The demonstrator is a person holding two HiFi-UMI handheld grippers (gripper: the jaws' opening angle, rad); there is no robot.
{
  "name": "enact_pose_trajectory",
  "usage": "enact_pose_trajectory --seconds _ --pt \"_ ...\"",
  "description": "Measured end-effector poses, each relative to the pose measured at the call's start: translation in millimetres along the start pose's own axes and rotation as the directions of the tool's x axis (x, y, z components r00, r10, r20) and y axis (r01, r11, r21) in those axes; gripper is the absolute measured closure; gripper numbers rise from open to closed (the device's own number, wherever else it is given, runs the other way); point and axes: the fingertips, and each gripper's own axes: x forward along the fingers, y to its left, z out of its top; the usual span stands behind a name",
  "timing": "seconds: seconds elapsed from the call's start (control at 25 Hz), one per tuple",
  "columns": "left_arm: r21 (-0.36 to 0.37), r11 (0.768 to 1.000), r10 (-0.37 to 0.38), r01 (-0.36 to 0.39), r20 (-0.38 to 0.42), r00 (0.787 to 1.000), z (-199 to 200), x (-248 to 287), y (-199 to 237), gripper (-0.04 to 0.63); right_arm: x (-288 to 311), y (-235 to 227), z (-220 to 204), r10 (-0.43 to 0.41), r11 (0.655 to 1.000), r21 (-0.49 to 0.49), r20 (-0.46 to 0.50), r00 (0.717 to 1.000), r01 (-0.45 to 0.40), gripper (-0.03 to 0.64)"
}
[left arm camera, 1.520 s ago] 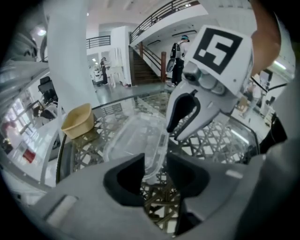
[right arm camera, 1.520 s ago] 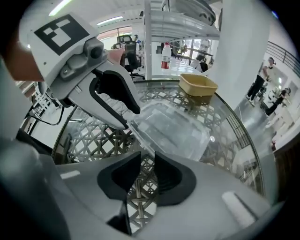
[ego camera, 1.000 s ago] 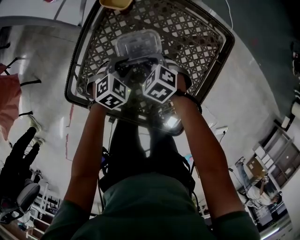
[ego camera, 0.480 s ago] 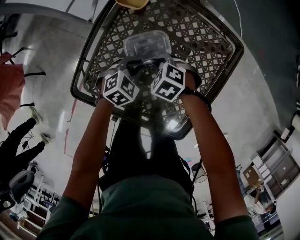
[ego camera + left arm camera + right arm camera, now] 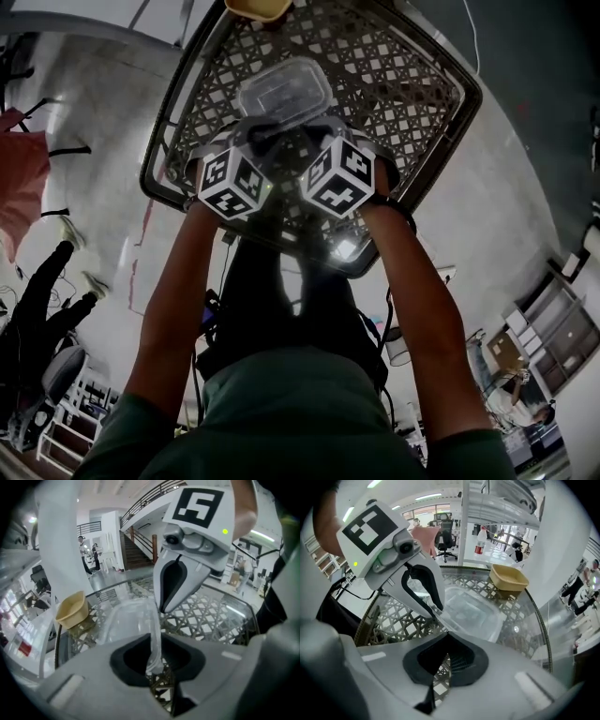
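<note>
Together, left gripper (image 5: 154, 662) and right gripper (image 5: 448, 638) clamped on clear container (image 5: 281, 89), lattice table (image 5: 403, 84) beneath, tan bowl (image 5: 72, 611) beyond.

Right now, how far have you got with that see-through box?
Done: the left gripper and the right gripper each have their jaws shut on the near edge of the clear box. In hand: the box is held from both sides over the glass table; whether it is lifted off cannot be told. Left: the box looks empty, and the tan bowl stands untouched at the table's far edge.
</note>
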Motion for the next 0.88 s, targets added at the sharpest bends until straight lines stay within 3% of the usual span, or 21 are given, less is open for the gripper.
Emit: enact_pose_trajectory --seconds 0.88 --pt "0.069 0.995 0.064 -0.067 0.037 0.997 70 -71 3 0.560 -123 -21 18 -0.141 0.986 0.110 0.176 0.974 0.123 0.614"
